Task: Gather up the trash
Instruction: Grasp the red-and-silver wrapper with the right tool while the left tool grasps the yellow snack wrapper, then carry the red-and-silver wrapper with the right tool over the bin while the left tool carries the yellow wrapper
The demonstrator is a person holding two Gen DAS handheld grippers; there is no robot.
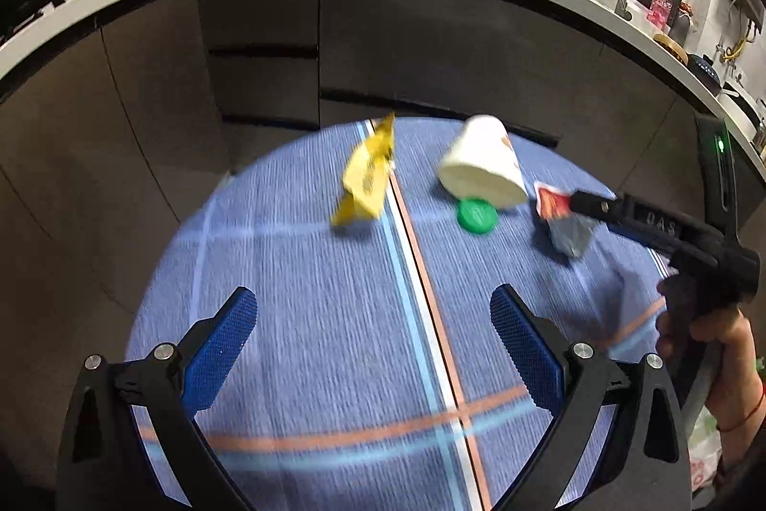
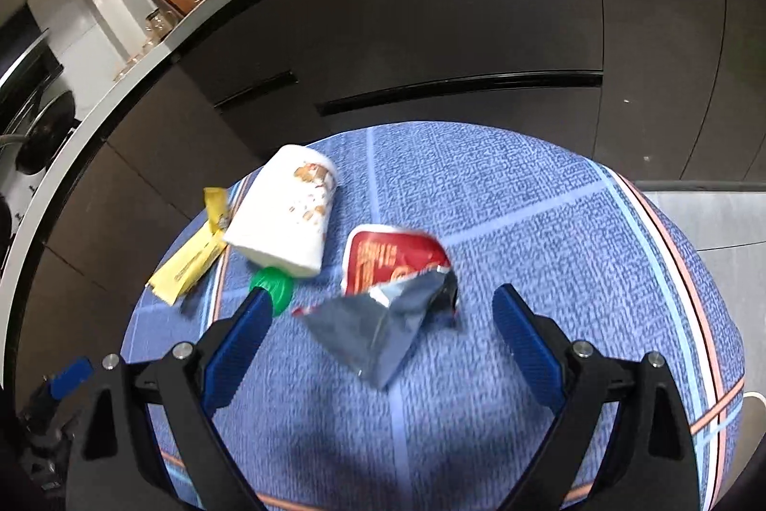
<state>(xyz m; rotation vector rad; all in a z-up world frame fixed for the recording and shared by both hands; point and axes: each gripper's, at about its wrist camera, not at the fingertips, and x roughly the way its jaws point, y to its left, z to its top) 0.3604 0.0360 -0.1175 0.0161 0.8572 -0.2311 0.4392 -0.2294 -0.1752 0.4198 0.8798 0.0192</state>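
Green cap (image 2: 273,282) half hidden under cup (image 2: 287,214), left gripper (image 1: 373,319) wide, right gripper (image 2: 380,310) wide

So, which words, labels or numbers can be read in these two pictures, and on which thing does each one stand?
"DAS": raised letters on the black body of the right gripper, seen from the left wrist view; slightly blurred.
Red sauce packet: pale printed lettering, too blurred to read.
Yellow wrapper: dark print, too blurred to read.
White paper cup: only an orange-brown pattern, no readable words.
Green bottle cap: embossed marks, not readable.
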